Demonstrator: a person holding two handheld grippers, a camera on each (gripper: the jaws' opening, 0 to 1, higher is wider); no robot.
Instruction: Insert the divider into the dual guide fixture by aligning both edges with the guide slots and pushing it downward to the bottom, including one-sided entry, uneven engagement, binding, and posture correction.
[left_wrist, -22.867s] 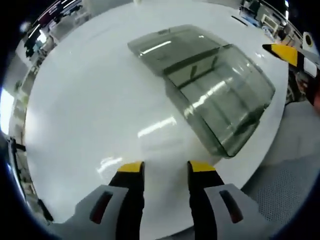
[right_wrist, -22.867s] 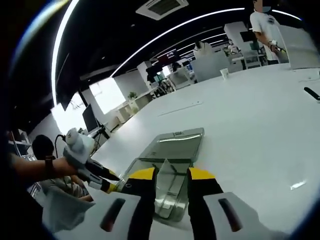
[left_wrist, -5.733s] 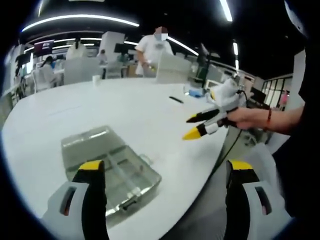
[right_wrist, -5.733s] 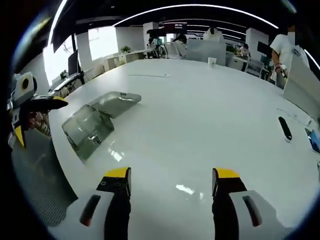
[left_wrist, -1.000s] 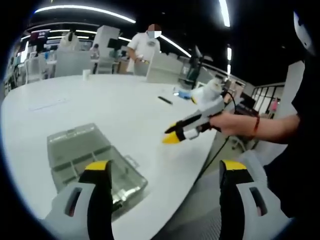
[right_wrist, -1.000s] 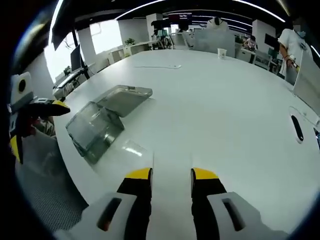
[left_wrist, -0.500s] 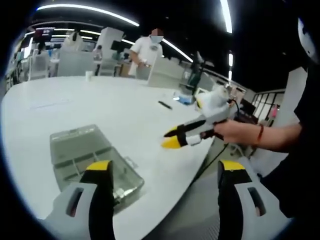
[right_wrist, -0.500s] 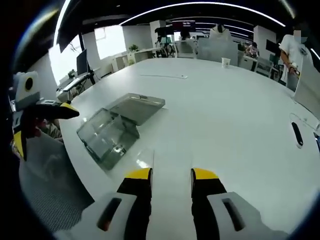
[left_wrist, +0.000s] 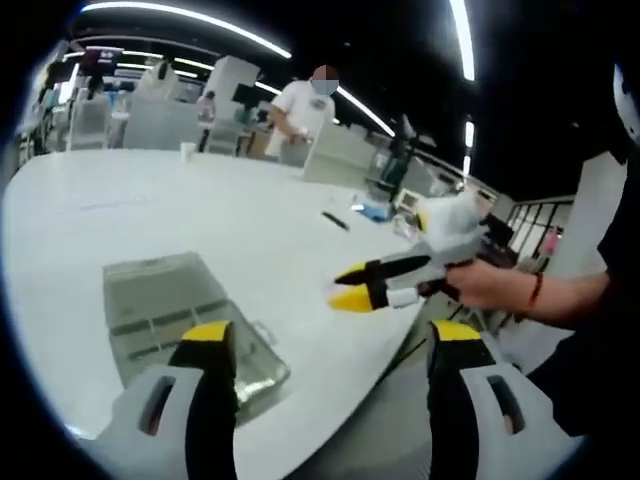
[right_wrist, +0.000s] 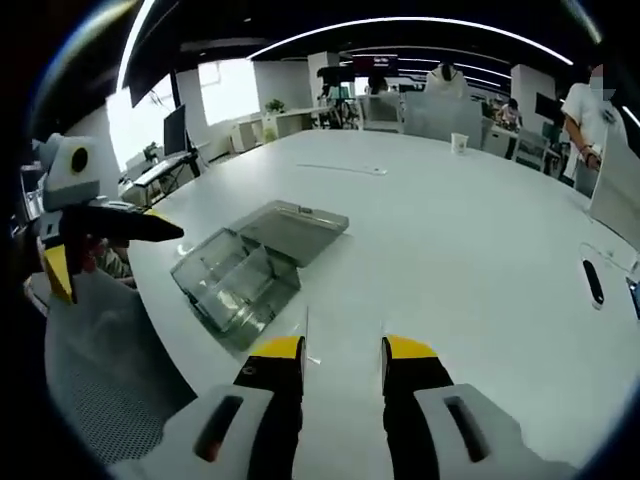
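Smoky clear plastic box (right_wrist: 240, 275) | lid open | on white table (right_wrist: 470, 230)

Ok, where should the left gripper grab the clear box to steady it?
Probably the clear box by a thin upright side wall near the table edge, coming from above with one finger inside and one outside. It sits flat with its lid folded open, so the walls are exposed. The left gripper is open wide.
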